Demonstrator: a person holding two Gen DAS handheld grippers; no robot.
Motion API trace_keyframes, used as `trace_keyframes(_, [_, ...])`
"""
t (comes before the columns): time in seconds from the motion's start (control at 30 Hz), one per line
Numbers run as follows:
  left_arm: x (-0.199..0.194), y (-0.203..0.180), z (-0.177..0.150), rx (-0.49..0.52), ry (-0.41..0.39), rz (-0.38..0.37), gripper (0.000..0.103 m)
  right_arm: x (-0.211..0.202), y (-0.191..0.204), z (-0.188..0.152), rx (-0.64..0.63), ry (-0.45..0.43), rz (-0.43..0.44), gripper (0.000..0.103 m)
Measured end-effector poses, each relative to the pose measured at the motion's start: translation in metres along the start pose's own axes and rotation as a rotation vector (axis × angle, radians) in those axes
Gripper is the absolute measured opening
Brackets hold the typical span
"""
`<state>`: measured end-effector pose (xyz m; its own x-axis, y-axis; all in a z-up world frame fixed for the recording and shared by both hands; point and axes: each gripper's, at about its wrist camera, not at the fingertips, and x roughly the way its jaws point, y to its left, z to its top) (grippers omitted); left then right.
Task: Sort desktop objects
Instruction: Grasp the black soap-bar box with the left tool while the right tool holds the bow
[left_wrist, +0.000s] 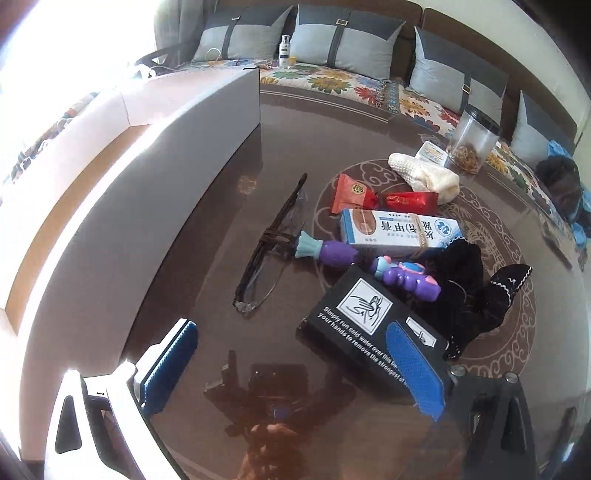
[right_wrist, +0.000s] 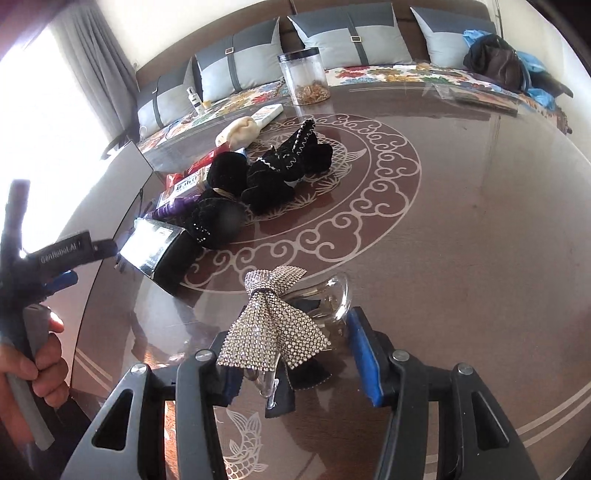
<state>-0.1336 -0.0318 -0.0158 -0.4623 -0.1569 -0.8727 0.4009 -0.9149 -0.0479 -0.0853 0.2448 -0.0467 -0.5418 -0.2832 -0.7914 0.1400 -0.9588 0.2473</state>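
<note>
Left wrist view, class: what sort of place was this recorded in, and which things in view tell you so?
Most likely a home living room: a sofa with a floral cover, grey cushions along its back, and a glossy patterned table strewn with household odds and ends.

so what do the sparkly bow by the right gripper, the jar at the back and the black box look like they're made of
Sparkly bow: fabric covered in rows of small rhinestone-like studs that glint silver; a clear curved plastic or glass piece sits under it.
Jar: clear plastic, probably, with a dark lid; the contents show through its wall.
Black box: printed cardboard by the look of it, semi-gloss, with sharp folded edges.
</note>
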Motion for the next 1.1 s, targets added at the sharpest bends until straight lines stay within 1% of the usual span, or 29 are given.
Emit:
trace_keyframes(0.1, [0.019, -0.038, 0.006, -0.039, 0.038, 0.094, 0.103, 0.002, 0.004, -0.002, -0.018, -0.002, -0.011, 0.052])
trace_keyframes(0.2, [0.032, -0.057, 0.007, -0.068, 0.048, 0.214, 0.103, -0.001, 0.003, -0.002, -0.019, -0.014, -0.017, 0.052])
trace_keyframes(0.27, [0.035, -0.061, 0.007, -0.077, 0.026, 0.256, 0.103, -0.004, 0.000, -0.001, -0.006, -0.028, -0.014, 0.052])
trace_keyframes(0.3, [0.037, -0.061, 0.007, -0.068, 0.029, 0.262, 0.103, -0.005, -0.002, 0.000, 0.003, -0.033, -0.010, 0.052])
trace_keyframes(0.4, [0.036, -0.055, 0.003, -0.007, 0.014, 0.225, 0.103, -0.003, -0.006, 0.002, 0.018, -0.029, -0.005, 0.052])
trace_keyframes(0.43, [0.034, -0.050, 0.001, 0.019, 0.007, 0.224, 0.103, -0.002, -0.007, 0.003, 0.021, -0.025, -0.005, 0.052])
trace_keyframes(0.53, [0.030, -0.021, -0.008, 0.063, -0.013, 0.204, 0.103, 0.001, -0.007, 0.003, 0.010, -0.008, -0.013, 0.052])
trace_keyframes(0.57, [0.029, -0.011, -0.010, 0.068, -0.009, 0.188, 0.103, 0.001, -0.006, 0.003, 0.002, -0.004, -0.018, 0.052])
trace_keyframes(0.63, [0.027, 0.006, -0.014, 0.083, 0.010, 0.124, 0.103, 0.002, -0.002, 0.003, -0.018, 0.006, -0.030, 0.052])
trace_keyframes(0.7, [0.022, 0.016, -0.018, 0.110, 0.012, 0.089, 0.103, 0.002, 0.001, 0.001, -0.033, 0.012, -0.039, 0.052])
trace_keyframes(0.8, [0.004, 0.028, -0.029, 0.141, -0.043, 0.059, 0.103, 0.004, 0.005, -0.001, -0.060, 0.023, -0.060, 0.053])
trace_keyframes(0.83, [0.001, 0.030, -0.034, 0.149, -0.047, 0.066, 0.103, 0.005, 0.006, -0.001, -0.068, 0.026, -0.069, 0.056])
trace_keyframes(0.87, [0.001, 0.032, -0.038, 0.154, -0.040, 0.066, 0.103, 0.007, 0.006, -0.002, -0.072, 0.035, -0.080, 0.062])
trace_keyframes(0.9, [-0.002, 0.036, -0.041, 0.143, -0.040, 0.048, 0.103, 0.009, 0.006, -0.003, -0.074, 0.046, -0.085, 0.064])
trace_keyframes(0.93, [-0.004, 0.041, -0.046, 0.125, -0.037, 0.047, 0.103, 0.011, 0.006, -0.004, -0.072, 0.058, -0.088, 0.067])
trace_keyframes(1.1, [-0.007, 0.056, -0.058, 0.062, -0.033, 0.016, 0.103, 0.014, 0.010, -0.006, -0.096, 0.060, -0.115, 0.070])
